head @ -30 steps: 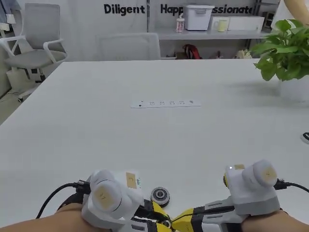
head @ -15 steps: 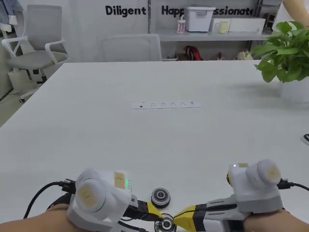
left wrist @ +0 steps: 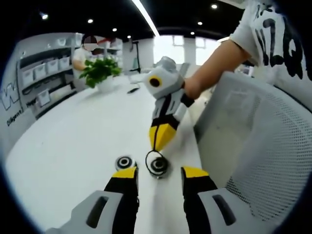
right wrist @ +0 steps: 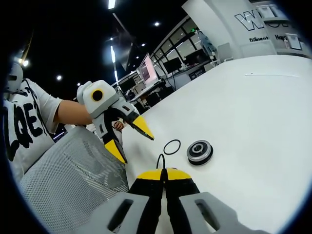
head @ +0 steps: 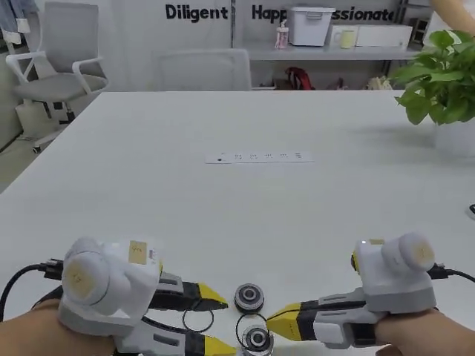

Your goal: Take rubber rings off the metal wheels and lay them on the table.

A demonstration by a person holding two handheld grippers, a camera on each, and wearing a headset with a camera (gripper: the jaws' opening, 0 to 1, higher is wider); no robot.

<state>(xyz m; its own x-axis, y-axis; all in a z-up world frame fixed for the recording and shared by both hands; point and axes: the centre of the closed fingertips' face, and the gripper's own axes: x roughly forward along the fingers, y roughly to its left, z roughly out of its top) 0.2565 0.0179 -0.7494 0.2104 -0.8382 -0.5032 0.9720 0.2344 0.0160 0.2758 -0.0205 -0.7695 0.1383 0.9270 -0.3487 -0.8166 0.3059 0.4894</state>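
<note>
Ring (left wrist: 154, 158) is hanging pinched in the right gripper (right wrist: 163, 173) at the near wheel (head: 257, 339), left gripper (head: 217, 323) hovering spread, a loose ring (head: 197, 320) lying on the table (head: 223, 222) beside the second wheel (head: 249, 297).

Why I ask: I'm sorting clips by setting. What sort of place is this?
Probably an office or meeting room: a white table with a socket strip, an office chair, and a shelf holding a storage box.

office: swivel chair (head: 56, 52), wall lettering (head: 194, 12), potted plant (head: 438, 70), white meeting table (head: 245, 193).
</note>
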